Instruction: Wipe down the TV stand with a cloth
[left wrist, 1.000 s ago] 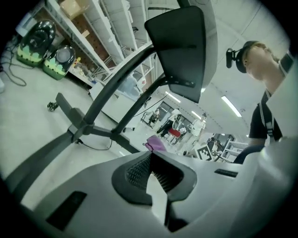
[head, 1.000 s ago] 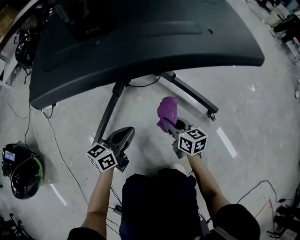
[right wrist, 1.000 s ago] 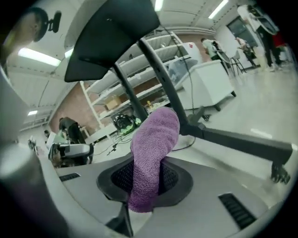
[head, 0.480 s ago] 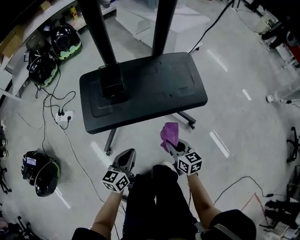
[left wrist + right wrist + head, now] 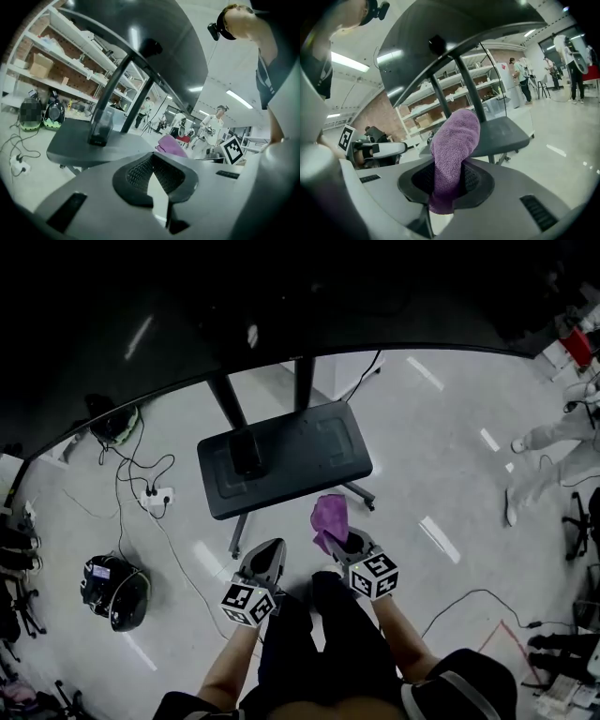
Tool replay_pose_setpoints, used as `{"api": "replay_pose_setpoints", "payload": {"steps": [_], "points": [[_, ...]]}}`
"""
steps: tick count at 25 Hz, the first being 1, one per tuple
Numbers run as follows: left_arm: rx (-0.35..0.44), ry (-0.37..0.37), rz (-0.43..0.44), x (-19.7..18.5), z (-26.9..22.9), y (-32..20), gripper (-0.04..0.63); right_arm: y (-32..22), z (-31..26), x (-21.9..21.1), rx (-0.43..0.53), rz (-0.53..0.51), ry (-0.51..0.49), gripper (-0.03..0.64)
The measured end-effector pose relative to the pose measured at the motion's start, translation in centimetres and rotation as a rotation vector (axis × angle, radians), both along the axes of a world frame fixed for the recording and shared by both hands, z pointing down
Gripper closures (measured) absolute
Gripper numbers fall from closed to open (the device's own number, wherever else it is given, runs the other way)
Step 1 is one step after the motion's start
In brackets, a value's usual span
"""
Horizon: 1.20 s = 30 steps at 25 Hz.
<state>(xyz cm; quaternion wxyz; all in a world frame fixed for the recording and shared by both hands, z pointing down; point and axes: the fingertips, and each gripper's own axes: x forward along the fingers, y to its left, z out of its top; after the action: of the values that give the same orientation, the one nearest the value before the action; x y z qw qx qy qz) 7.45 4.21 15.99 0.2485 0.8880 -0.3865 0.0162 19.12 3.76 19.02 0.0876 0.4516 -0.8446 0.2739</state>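
TV stand farther away, cloth still held

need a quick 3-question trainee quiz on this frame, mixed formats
1. True or false: the left gripper holds the purple cloth.
2. What stands on the TV stand's shelf? A) a dark box B) a laptop C) a vase
3. Fill in: the right gripper has its jaws ___ on the cloth.
Key: 1 false, its jaws are shut with nothing between them. 2 A. 3 shut.
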Motion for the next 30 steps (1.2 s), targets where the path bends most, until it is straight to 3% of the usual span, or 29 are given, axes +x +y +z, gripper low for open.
{"api": "replay_pose_setpoints", "payload": {"steps": [7, 11, 15, 20, 26, 30], "points": [[0.077, 0.03, -0.036, 1.1, -12.9, -0.2, 0.588, -0.4, -13.3, 2.0, 0.077, 0.043, -0.044, 0.529], [0.089, 0.003, -0.065, 0.5, -17.2, 0.1, 0.588, -0.8, -18.8, 2.5, 0.122, 0.081, -0.044, 0.529], [0.098, -0.064, -0.069, 0.4, -19.2, 0.7, 0.588, -0.6, -22.8, 2.3, 0.166, 0.05, -0.044, 0.529], [0.124, -0.072, -0.091, 0.5, -19.9, 0.1, 0.588, -0.6, -24.3, 2.7, 0.223, 0.016, 0.046, 0.529], [0.154, -0.045, -0.067, 3.0, -21.1, -0.6, 0.588, 0.4, -25.9, 4.7, 0.235, 0.068, -0.058, 0.529], [0.16, -0.054, -0.043, 3.8, -20.8, -0.1, 0.588, 1.1, -25.3, 4.3, 0.237, 0.05, -0.048, 0.529]]}}
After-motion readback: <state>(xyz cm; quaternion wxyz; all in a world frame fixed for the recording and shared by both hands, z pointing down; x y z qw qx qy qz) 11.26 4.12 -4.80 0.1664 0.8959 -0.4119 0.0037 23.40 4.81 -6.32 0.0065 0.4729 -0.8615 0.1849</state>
